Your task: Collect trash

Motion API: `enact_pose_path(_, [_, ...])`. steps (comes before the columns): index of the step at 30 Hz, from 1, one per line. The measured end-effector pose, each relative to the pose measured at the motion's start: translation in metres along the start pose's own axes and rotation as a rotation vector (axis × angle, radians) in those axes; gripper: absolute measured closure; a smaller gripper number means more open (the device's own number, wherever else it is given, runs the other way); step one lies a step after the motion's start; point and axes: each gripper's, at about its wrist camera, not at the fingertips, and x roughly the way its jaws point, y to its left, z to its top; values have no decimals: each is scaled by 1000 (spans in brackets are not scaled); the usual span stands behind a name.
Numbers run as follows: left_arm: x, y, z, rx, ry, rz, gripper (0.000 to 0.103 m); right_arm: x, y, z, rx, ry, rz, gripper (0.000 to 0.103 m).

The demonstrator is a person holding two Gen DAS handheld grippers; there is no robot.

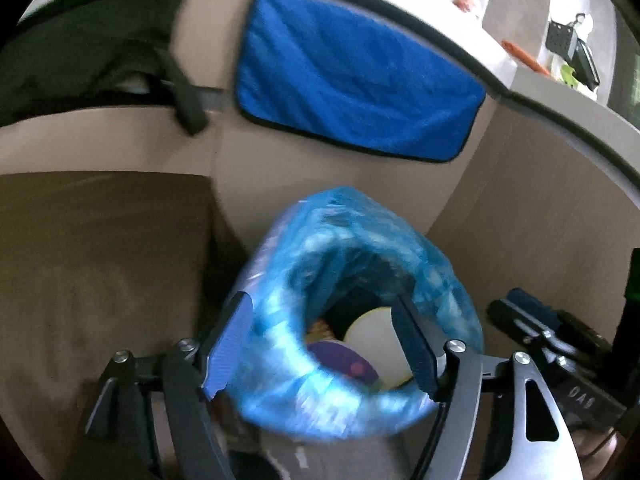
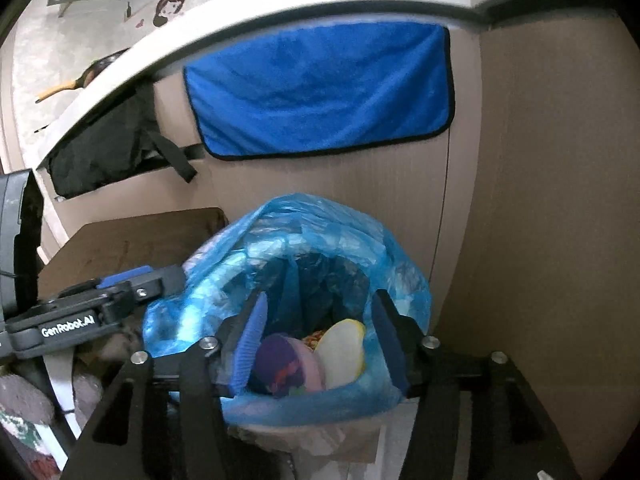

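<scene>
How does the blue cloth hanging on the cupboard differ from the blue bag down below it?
The blue cloth is deep, opaque blue with a dark edge; the blue bag is pale, see-through plastic. The cloth hangs flat against the cupboard front; the bag is crumpled and stands open, with trash inside, including a white disc. Both are blue and soft.

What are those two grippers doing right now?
Left gripper: open, straddling the blue trash bag rim, not clamping it.
Right gripper: open, over the bag's mouth, holding nothing.
</scene>
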Motion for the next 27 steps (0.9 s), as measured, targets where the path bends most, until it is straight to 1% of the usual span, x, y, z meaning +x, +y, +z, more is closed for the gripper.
enact_pose_path(2, [-29, 8, -14, 16, -25, 69, 27, -19, 12, -6, -8, -13, 4, 43])
enact_pose_path(3, [-46, 11, -23, 36, -35, 125, 27, -29, 19, -11, -12, -21, 4, 41])
enact_pose_path(5, [-75, 16, -39, 59, -47, 195, 27, -47, 31, -20, -21, -34, 6, 32])
enact_pose_path(6, [-90, 19, -47, 62, -55, 217, 27, -59, 42, -27, -33, -41, 7, 30])
enact_pose_path(8, [-115, 22, -60, 70, -67, 243, 27, -77, 58, -40, -54, -47, 12, 27])
enact_pose_path(11, [-151, 20, -82, 93, -99, 297, 27, -101, 79, -61, -68, -49, 55, 23])
enact_pose_path(15, [-186, 10, -103, 122, -144, 356, 27, -128, 95, -91, -41, -42, 85, 23])
enact_pose_path(18, [-202, -4, -119, 141, -163, 405, 27, -150, 103, -115, -34, -70, 48, 23])
enact_pose_path(21, [-213, -15, -134, 172, -170, 430, 27, -172, 107, -136, -26, -110, 15, 23])
enact_pose_path(24, [-227, -17, -140, 159, -206, 425, 27, -186, 111, -144, -36, -140, -2, 22])
enact_pose_path(27, [-243, -15, -142, 132, -258, 443, 27, -195, 113, -148, -49, -170, -16, 22])
